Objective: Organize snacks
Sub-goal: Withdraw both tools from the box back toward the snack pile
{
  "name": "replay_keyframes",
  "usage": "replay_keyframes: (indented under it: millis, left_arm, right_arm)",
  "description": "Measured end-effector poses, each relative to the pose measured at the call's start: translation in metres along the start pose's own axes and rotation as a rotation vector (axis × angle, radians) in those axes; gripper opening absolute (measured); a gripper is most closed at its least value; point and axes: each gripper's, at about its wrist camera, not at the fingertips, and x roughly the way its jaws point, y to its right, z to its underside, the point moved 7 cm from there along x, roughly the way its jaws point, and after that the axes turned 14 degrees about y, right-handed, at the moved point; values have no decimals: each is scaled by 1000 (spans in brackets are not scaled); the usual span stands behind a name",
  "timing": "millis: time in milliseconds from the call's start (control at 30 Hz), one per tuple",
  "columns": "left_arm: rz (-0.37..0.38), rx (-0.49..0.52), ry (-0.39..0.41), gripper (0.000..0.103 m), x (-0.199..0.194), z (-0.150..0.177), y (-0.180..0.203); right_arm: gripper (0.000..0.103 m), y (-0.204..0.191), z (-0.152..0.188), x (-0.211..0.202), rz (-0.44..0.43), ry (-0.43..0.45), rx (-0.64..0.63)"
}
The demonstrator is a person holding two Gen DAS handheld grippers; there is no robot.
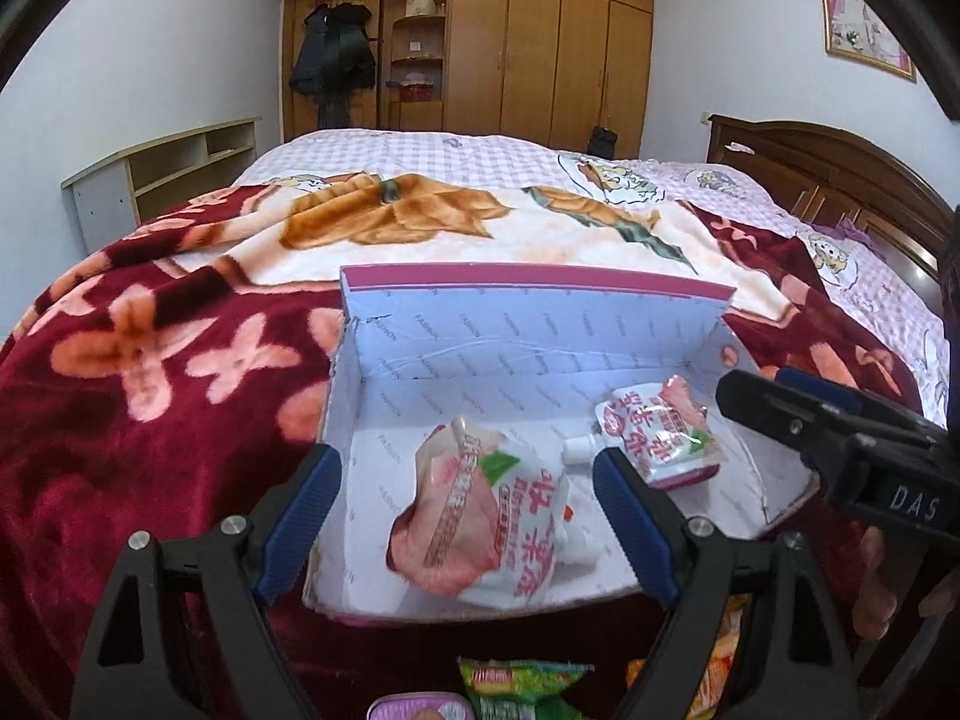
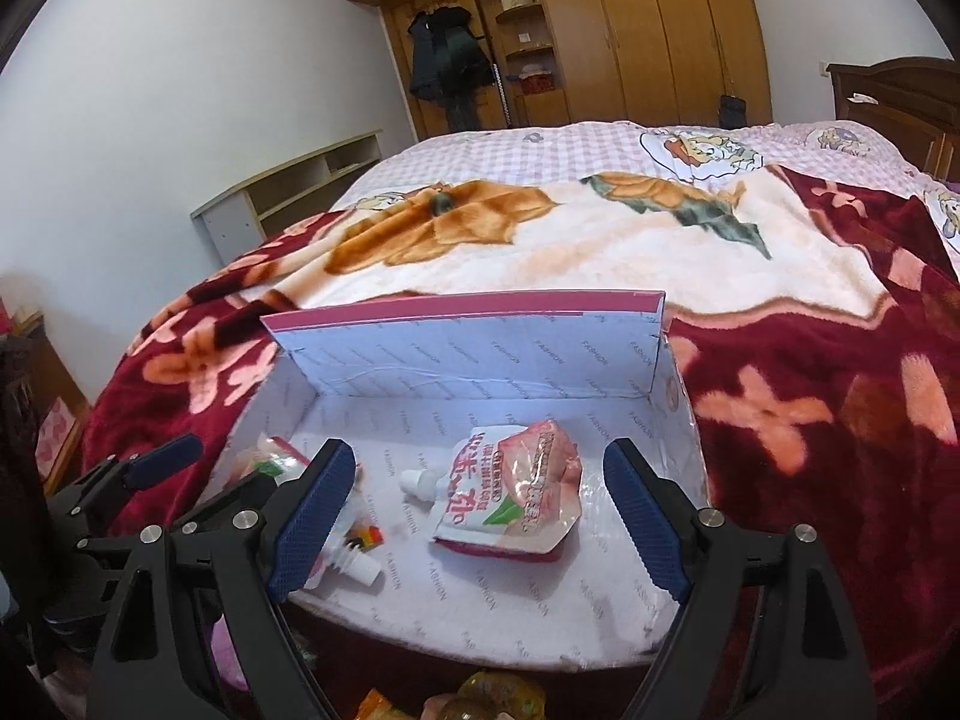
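Observation:
An open cardboard box [image 1: 540,324] with a white lining and a pink rim lies on the red flowered blanket. Two pink-and-white spouted drink pouches lie inside it. My left gripper [image 1: 465,456] hangs open just above the near pouch [image 1: 498,516], with neither finger touching it. The second pouch [image 1: 660,432] lies to the right, below my right gripper [image 1: 774,387]. In the right wrist view my right gripper [image 2: 480,450] stands open over that pouch [image 2: 516,492], clear of it. My left gripper [image 2: 204,474] and the other pouch [image 2: 354,564] sit at the left, the pouch partly hidden by a finger.
Loose snacks lie in front of the box: a green packet [image 1: 522,684], a pink tin [image 1: 408,708], an orange packet [image 1: 726,648] and round wrapped sweets [image 2: 492,696]. A low shelf [image 1: 168,174] stands left of the bed, a wooden headboard [image 1: 840,180] to the right. A hand [image 1: 876,588] holds the right gripper.

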Motion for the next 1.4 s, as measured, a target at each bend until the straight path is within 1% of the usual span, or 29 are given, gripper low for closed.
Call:
replay_keyframes:
  millis: [300, 467, 667, 833, 967, 1100, 1233, 1400]
  left_arm:
    - [1, -9, -5, 89, -38, 8, -7]
    - [-28, -1, -5, 89, -55, 16, -14]
    - [-45, -20, -34, 89, -69, 31, -19]
    - [-46, -40, -53, 89, -76, 45, -23]
    - [-39, -59, -78, 89, -80, 59, -23]
    - [-42, -52, -106, 89, -82, 72, -22]
    - [-47, -67, -127, 89, -83, 84, -24]
    - [-68, -67, -143, 89, -81, 94, -26]
  right_arm:
    - [87, -8, 4, -33, -12, 7, 16]
    - [87, -13, 9, -49, -21, 2, 21]
    - [87, -19, 18, -68, -23, -1, 10]
    - [87, -17, 34, -84, -31, -19, 20]
    - [87, -11, 47, -95, -17, -43, 24]
    - [87, -5, 56, -104, -16, -64, 52]
    - [87, -6, 61, -111, -1, -62, 30]
    - [87, -8, 73, -115, 1, -87, 17]
